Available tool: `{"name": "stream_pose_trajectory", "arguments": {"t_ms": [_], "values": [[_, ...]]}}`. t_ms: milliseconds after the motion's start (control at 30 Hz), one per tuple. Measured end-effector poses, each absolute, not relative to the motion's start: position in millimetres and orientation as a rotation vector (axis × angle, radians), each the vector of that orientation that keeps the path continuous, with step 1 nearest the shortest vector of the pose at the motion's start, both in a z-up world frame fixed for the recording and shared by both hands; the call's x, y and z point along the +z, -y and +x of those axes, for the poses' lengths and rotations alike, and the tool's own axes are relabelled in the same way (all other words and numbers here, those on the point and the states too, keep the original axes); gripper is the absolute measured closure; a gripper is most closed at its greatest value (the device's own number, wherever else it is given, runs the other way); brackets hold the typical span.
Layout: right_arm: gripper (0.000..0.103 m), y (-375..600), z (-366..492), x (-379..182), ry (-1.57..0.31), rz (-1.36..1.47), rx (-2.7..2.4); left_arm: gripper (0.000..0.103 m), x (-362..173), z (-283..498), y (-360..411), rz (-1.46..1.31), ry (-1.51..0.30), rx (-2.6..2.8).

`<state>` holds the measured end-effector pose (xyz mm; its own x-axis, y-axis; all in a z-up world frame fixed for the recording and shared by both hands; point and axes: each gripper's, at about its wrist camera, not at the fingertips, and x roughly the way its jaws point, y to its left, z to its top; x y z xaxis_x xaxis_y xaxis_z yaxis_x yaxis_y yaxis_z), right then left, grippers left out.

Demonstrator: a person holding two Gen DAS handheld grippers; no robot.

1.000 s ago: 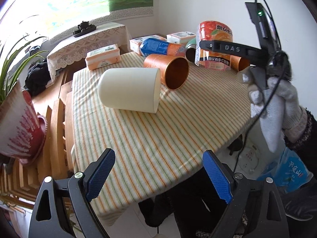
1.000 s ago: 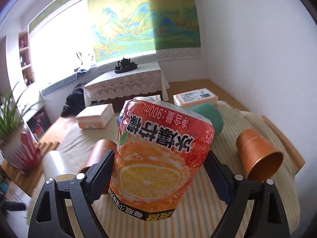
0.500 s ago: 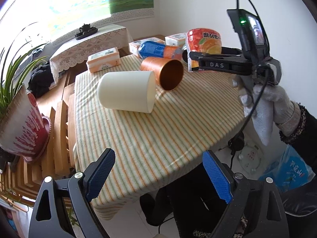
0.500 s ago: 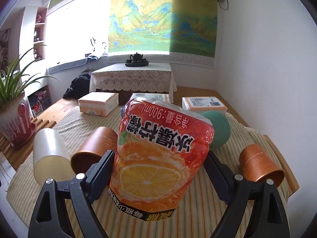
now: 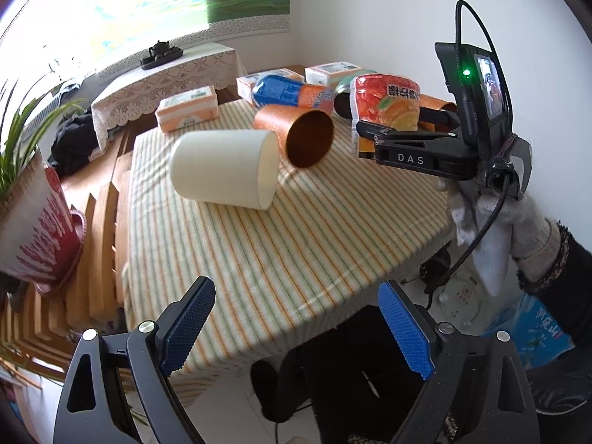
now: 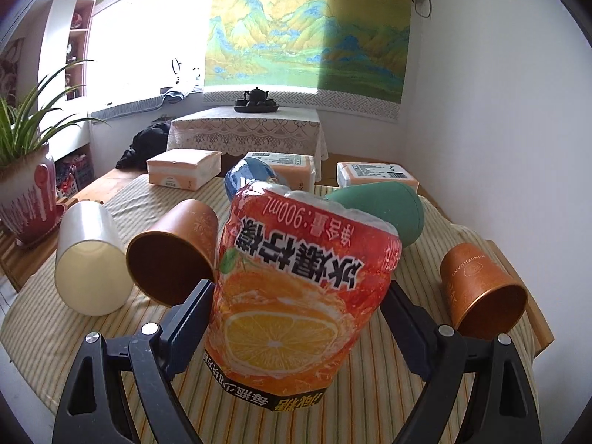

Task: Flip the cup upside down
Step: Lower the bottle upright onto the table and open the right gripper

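Step in hand: I judge I am mid-flip. My right claw (image 6: 296, 318) holds the orange cup (image 6: 303, 296), the one wrapped in an orange-drink label, clamped between both pads with the print reading upside down to me.

Cup's place: lifted above the striped tablecloth (image 5: 296, 244), just right of the copper cup (image 5: 296, 135) that lies on its side with its mouth toward me. From the left wrist view the orange cup (image 5: 386, 105) looks clear of the cloth, though its lower end is hidden by my own claw.

Right claw: closed on the cup, pads pressing the label at both flanks.

Left claw: (image 5: 296, 333) spread wide, holding nothing, hanging off the near edge of the tablecloth, well apart from the copper cup.

Neighbours: a white cup (image 5: 225, 168) lies on its side just left of the copper cup; a green cup (image 6: 381, 212) and another copper cup (image 6: 481, 288) lie to its right.

Next move: probably to lower the orange cup onto bare cloth in front of the copper cup, settle it level, then let go.

Risk: the wrap looks slick and crinkled, so it may slip.
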<state>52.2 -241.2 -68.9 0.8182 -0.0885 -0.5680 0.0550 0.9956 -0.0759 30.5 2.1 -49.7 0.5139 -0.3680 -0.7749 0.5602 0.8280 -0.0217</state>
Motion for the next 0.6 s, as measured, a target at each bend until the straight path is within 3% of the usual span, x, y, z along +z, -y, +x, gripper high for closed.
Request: {"name": "stream_pose_trajectory", "arguments": {"t_ms": [600], "values": [[0.014, 241, 17, -69, -0.636, 0.052, 0.058, 0.011, -57, 11, 15, 0.219, -0.826, -0.537]]}}
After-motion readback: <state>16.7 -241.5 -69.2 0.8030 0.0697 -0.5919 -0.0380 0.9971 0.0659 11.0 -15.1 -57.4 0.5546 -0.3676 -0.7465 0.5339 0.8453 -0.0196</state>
